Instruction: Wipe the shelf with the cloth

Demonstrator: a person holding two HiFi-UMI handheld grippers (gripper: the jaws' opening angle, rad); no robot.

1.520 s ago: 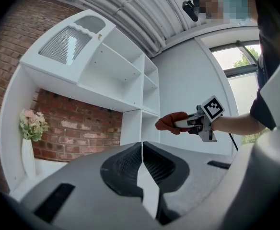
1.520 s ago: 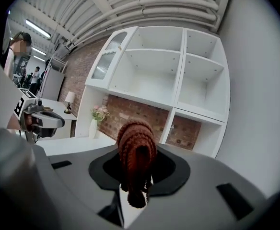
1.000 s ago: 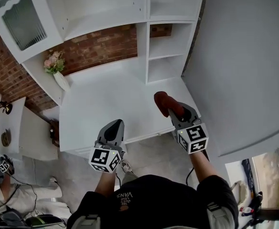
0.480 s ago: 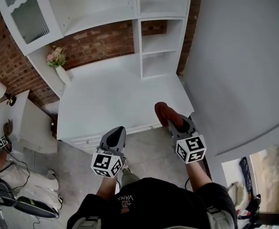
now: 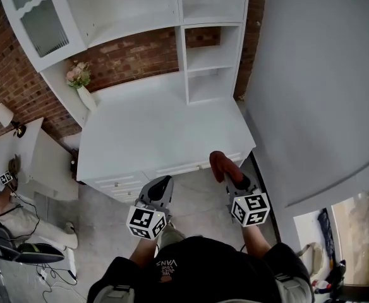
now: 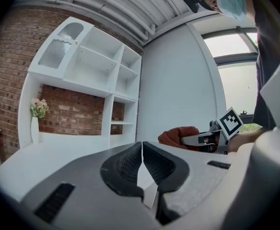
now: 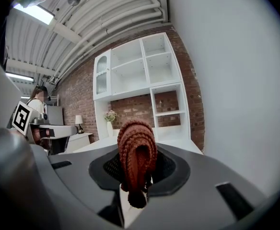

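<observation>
Cloth in the right gripper
The right gripper pinches the brown cloth; the left gripper is closed and empty, near the desk.

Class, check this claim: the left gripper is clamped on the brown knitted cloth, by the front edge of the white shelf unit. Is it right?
Wrong gripper: the right gripper view shows the right gripper clamped on the brown knitted cloth, by the front edge of the white shelf unit.
</observation>
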